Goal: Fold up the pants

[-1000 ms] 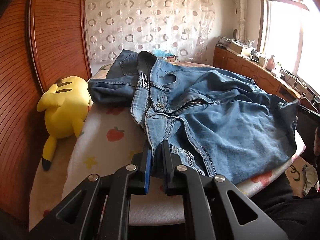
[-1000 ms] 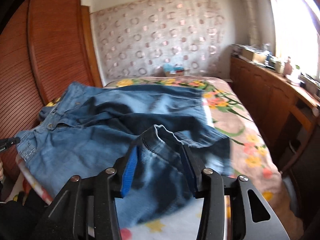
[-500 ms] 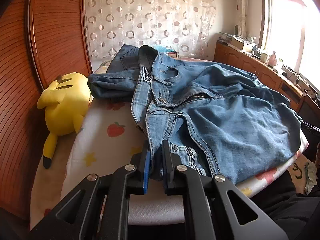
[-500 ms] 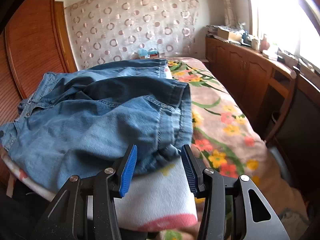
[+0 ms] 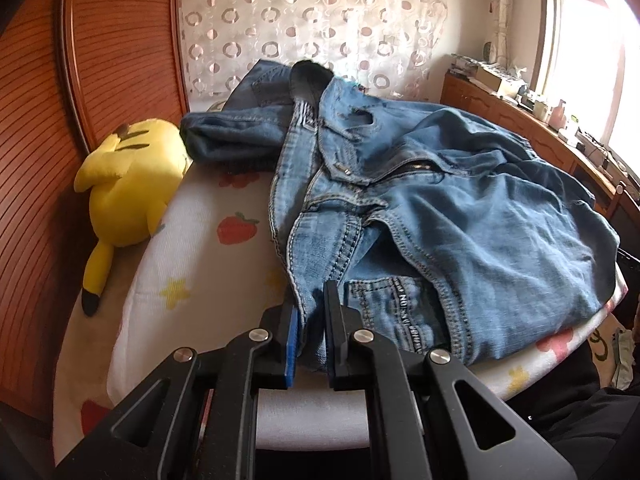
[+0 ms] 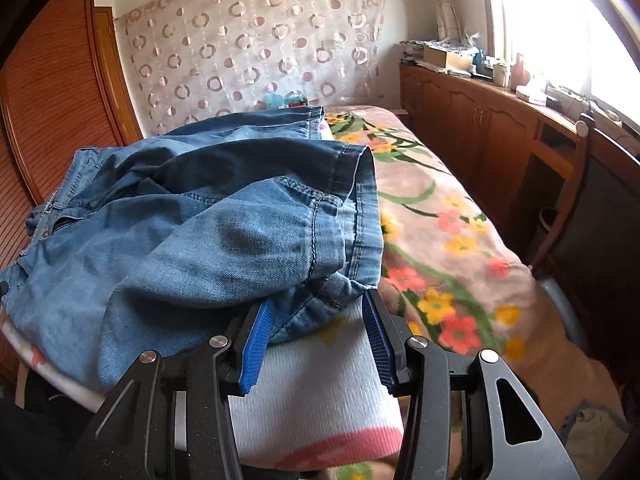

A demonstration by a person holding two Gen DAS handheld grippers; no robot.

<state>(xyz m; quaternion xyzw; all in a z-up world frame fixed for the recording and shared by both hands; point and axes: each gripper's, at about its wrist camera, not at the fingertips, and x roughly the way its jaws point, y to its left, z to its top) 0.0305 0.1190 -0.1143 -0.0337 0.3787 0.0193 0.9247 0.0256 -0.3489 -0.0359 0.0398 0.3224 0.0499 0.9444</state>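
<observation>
Blue denim pants (image 5: 440, 208) lie folded and rumpled on a white blanket on the bed. My left gripper (image 5: 312, 308) is shut on the waistband edge at the near side, low over the blanket. In the right wrist view the leg ends of the pants (image 6: 200, 248) are stacked, hems to the right. My right gripper (image 6: 318, 300) sits at the lower hem corner. Its jaws are closing with the hem fabric between them, and a gap still shows beside the right pad (image 6: 376, 336).
A yellow plush toy (image 5: 128, 188) lies left of the pants against the wooden headboard (image 5: 100, 60). The white blanket (image 5: 208, 248) has strawberry and star prints. A floral bedspread (image 6: 440, 220) lies right of the hems. Wooden cabinets (image 6: 480, 120) and a chair (image 6: 576, 184) line the right wall.
The right gripper brought the raised hem down onto the bed, and its jaws now stand narrower around it. The left gripper sank slightly, still clamped on the waistband.
</observation>
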